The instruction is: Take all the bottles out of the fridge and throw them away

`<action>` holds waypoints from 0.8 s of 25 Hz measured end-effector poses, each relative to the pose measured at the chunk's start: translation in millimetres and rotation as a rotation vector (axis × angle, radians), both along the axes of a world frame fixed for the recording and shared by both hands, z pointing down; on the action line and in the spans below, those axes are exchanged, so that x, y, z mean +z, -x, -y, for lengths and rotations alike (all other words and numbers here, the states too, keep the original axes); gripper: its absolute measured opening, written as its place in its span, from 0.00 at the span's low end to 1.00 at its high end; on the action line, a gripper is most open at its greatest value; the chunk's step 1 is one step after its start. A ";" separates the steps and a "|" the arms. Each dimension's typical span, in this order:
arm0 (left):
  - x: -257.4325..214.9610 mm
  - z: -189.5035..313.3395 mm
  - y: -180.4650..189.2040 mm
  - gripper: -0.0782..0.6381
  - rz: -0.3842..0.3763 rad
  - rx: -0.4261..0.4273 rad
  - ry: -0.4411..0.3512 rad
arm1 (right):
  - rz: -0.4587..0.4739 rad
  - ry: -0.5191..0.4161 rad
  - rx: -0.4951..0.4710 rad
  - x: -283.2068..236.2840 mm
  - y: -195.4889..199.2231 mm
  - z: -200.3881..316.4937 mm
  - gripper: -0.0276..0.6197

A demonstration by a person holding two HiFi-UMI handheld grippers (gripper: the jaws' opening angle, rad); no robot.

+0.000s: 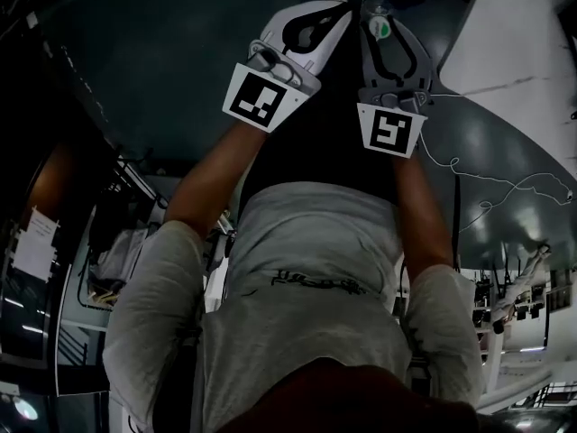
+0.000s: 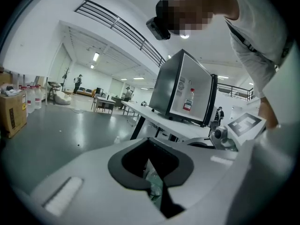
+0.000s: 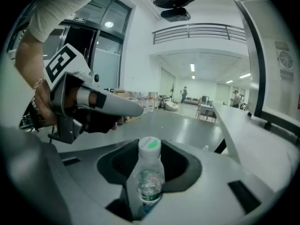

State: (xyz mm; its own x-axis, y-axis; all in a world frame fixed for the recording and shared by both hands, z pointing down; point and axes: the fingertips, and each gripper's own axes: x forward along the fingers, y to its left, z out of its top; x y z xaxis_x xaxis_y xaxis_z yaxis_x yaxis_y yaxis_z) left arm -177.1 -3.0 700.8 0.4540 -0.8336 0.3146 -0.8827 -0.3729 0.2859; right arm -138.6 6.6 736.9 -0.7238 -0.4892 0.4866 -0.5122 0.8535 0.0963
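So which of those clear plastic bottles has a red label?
The clear bottle standing inside the dark fridge; the white-capped bottle held in the right gripper shows a bluish-green label instead.

Beyond the jaws of the left gripper and a little to their right, a long white table carried a dark fridge with its door open and a bottle upright inside. The glossy grey floor spread ahead of the jaws. Far to their left, a cardboard box sat on it. To the right of the jaws of the right gripper, a white table top ran away over the floor.
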 end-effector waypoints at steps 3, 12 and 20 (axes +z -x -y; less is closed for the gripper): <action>27.7 3.1 -12.0 0.12 0.015 0.030 0.006 | -0.016 -0.016 0.010 28.1 -6.4 7.9 0.28; 100.1 14.9 -34.7 0.12 -0.017 0.030 0.066 | -0.096 -0.004 0.057 111.4 -27.9 26.6 0.28; 101.6 16.3 -36.5 0.12 -0.006 0.062 0.059 | -0.106 -0.028 0.064 125.8 -36.4 39.9 0.28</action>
